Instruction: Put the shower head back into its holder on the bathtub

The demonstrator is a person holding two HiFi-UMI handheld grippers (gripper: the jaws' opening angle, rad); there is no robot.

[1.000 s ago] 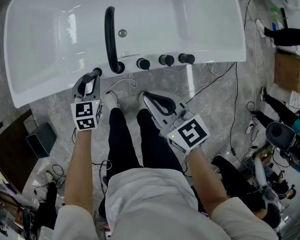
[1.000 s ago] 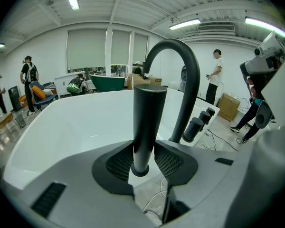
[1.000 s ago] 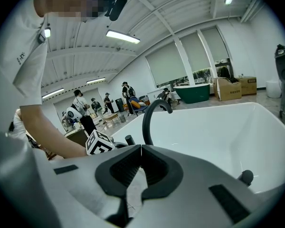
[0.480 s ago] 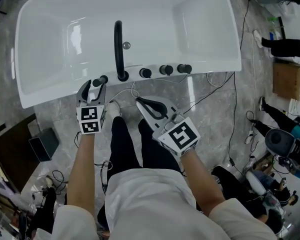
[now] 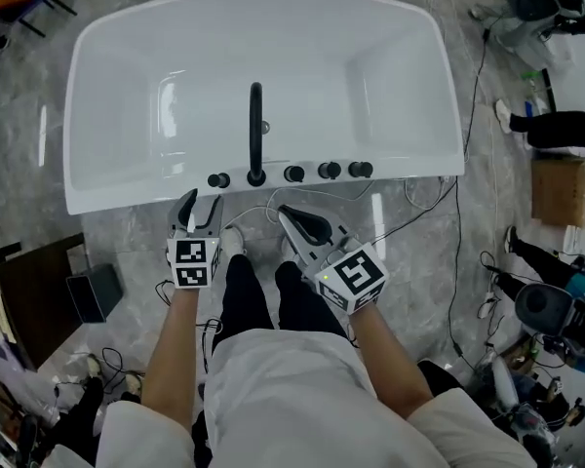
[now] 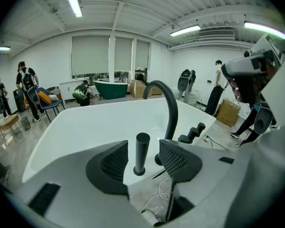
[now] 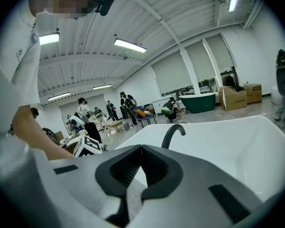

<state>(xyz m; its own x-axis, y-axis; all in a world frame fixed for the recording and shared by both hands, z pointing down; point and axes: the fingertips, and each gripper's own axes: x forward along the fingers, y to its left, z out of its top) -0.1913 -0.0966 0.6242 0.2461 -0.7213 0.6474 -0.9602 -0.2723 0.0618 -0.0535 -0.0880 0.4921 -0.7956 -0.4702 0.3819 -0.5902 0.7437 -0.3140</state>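
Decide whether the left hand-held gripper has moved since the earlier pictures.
Yes: the left hand-held gripper has pulled back off the shower head, away from the bathtub.

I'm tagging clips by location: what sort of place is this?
Probably a workshop or showroom hall, not a home bathroom: a freestanding white bathtub, a green tub behind it, a cardboard box, ceiling strip lights.

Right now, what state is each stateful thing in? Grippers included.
shower head: upright, seated in its holder on the bathtub rim, not gripped
left gripper: open, nothing gripped
right gripper: shut, empty
spout: no water running
bathtub: no water in it
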